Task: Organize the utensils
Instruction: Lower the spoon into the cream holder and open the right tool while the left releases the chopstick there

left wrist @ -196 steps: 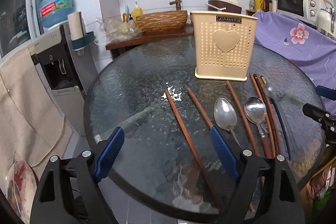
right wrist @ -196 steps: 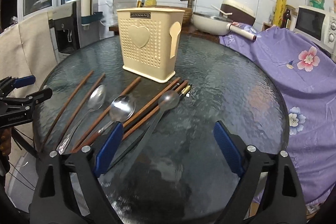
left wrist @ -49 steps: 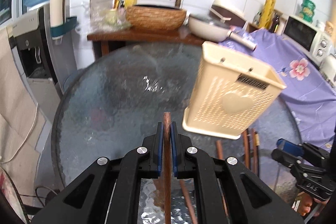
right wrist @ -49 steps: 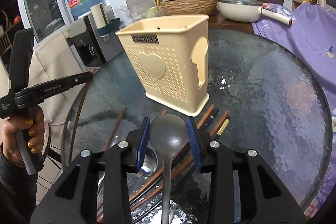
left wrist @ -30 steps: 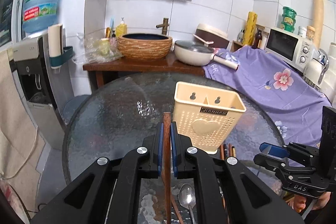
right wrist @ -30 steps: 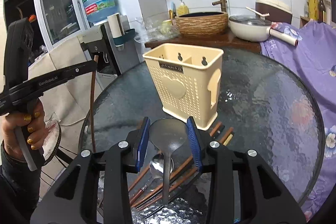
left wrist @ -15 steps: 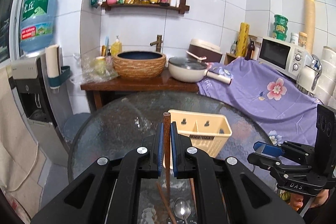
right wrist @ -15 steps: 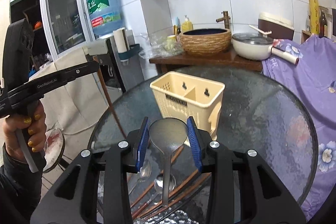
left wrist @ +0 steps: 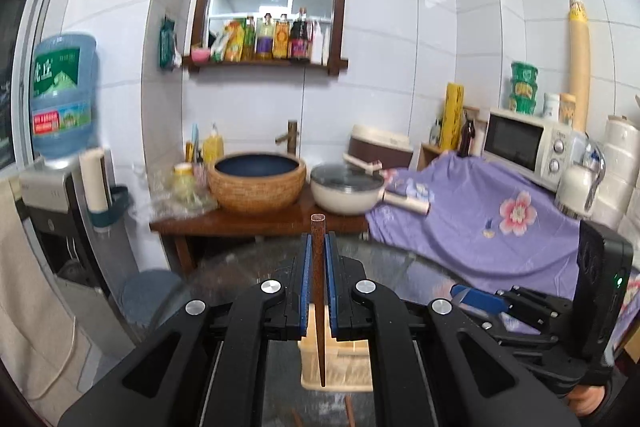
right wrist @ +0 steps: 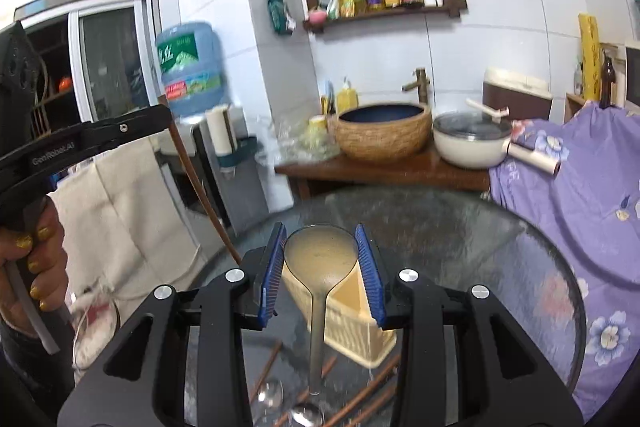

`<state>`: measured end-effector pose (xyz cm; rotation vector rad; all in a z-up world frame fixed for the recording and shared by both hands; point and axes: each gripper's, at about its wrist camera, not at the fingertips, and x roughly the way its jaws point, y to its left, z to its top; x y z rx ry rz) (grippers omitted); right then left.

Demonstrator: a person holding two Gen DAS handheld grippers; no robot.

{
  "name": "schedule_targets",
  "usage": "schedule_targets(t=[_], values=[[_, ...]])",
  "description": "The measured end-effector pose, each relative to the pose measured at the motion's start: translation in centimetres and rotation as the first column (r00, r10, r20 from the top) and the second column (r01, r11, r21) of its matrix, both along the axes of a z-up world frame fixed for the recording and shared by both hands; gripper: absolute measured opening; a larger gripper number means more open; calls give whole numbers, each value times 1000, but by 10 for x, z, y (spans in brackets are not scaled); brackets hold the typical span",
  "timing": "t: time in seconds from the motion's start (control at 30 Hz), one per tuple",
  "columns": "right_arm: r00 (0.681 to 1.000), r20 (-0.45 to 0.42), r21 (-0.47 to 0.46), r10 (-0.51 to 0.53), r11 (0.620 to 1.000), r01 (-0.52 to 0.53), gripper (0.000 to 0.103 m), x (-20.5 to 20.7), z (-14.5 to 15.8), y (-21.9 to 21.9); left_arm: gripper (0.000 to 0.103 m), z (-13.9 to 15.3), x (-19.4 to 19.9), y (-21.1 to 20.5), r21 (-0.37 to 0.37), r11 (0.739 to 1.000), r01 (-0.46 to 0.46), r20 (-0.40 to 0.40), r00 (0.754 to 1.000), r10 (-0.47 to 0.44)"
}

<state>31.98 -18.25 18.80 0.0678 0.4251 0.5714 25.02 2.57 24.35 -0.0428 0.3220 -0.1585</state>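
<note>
Above the cream holder (left wrist: 335,367), my jaws grip a chopstick (left wrist: 319,291) and a spoon (right wrist: 320,263); next I lower both tips into its compartments.

Both hand-held grippers (left wrist: 319,247) (right wrist: 320,259) clamped, raised.

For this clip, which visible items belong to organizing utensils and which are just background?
Job:
chopstick in left hand-held gripper
spoon in right hand-held gripper
cream holder
chopsticks on table

Background:
water jug
woven basin
pot
microwave
</note>
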Motion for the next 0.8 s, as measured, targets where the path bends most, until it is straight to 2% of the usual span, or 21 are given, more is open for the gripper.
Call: schedule_targets(t=[0.13,0.27,0.43,0.8], values=[[997,68,0,-42,999,42,37,13,24,6,7,30,14,-5,-25,1000,-16,46,999,17],[987,130,-13,-94,995,96,37,29,30,16,7,35,34,-12,-51,998,-36,57,998,39],[974,178,-55,-142,987,154,37,48,9,27,7,9,60,-18,-61,996,-59,18,998,61],[985,89,-98,-146,983,155,37,63,-67,36,7,-63,83,-12,-56,994,-89,-86,993,84]])
